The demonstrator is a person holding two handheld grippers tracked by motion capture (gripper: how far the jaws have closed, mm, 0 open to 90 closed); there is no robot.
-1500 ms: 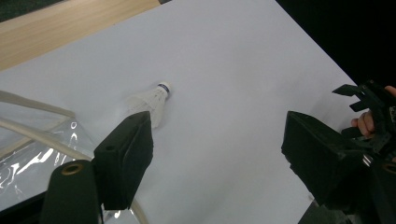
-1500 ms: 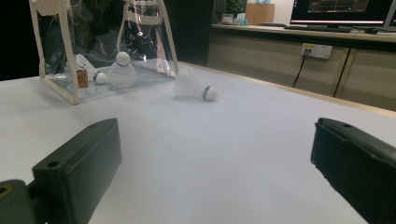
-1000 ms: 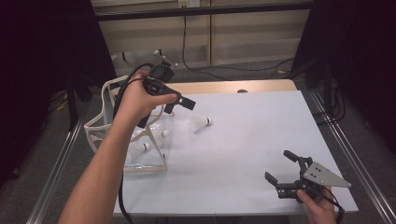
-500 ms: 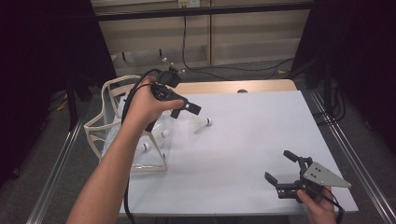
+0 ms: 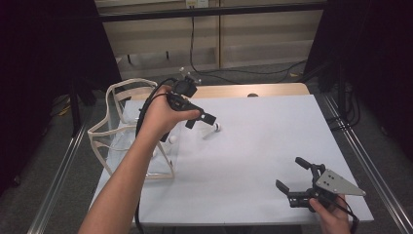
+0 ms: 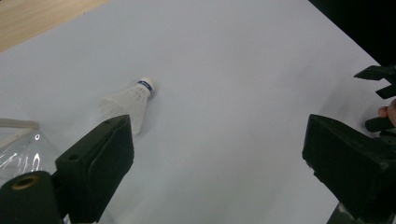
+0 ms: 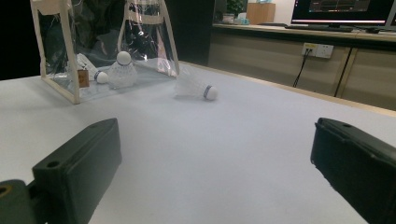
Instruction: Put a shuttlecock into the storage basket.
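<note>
The left gripper point(image 5: 203, 122) hangs over the left part of the bench point(image 5: 272, 146), held in the person's left hand point(image 5: 163, 114), and its jaws point toward a white shuttlecock point(image 5: 212, 128) lying on its side on the white surface. The jaws have just been opening and now stand spread wide with nothing between them; in the left gripper view the shuttlecock point(image 6: 130, 100) lies beyond the left jaw, its cork tip with a blue band turned away from the clear bag point(image 6: 21, 151) at the lower left corner of that view. The shuttlecock rests alone on the bench, just beside the bag and apart from both grippers.

The clear bag point(image 5: 127, 127) with cream trim stands upright at the bench's left edge. In the right gripper view two more shuttlecocks point(image 7: 120, 70) lie inside it behind the transparent wall, and the loose shuttlecock point(image 7: 196, 87) lies just outside its open side, cork tip pointing right.

The right gripper point(image 5: 294, 174) sits low near the bench's front right corner, gripped by the right hand point(image 5: 332, 214), well apart from the shuttlecock. Its jaws are released and wide apart, with only bare bench surface between them.
</note>
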